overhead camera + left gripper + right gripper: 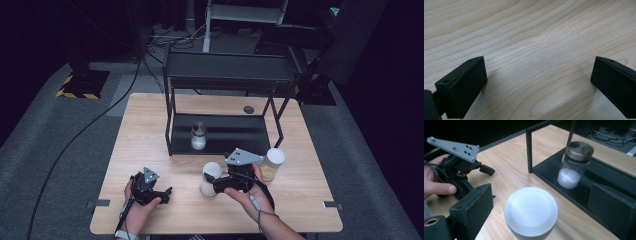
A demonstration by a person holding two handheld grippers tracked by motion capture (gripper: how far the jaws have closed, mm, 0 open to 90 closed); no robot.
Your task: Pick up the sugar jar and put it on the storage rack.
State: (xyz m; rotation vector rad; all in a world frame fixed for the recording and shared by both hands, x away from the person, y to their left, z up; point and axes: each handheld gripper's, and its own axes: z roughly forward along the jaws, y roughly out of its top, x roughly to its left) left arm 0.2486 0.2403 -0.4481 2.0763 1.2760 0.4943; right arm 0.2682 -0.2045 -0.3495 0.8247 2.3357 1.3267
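White-lidded jar point(531, 213) stands upright on the worktop point(150, 135), near the middle of the front half, just in front of the black shelf rack's point(172, 75) lower tray; right gripper point(216, 184) has its jaws spread wide either side of the jar, not touching, nothing held; judged step: closing on this jar, probably to shelve it; to do it well, drop the jaws below the lid so the pads meet the body, centre the jar between them, close slowly so it doesn't tip or skid; glass jar with metal lid point(575, 165), white powder in the bottom, already sits on the lower tray toward its left end, so leave clearance beside it; a third jar with pale lid point(273, 163) stands just right of the right hand point(248, 192); left gripper point(165, 192) near the front-left of the worktop, jaws wide apart over bare wood, empty; left hand point(136, 210) holds it low, well clear of the jar
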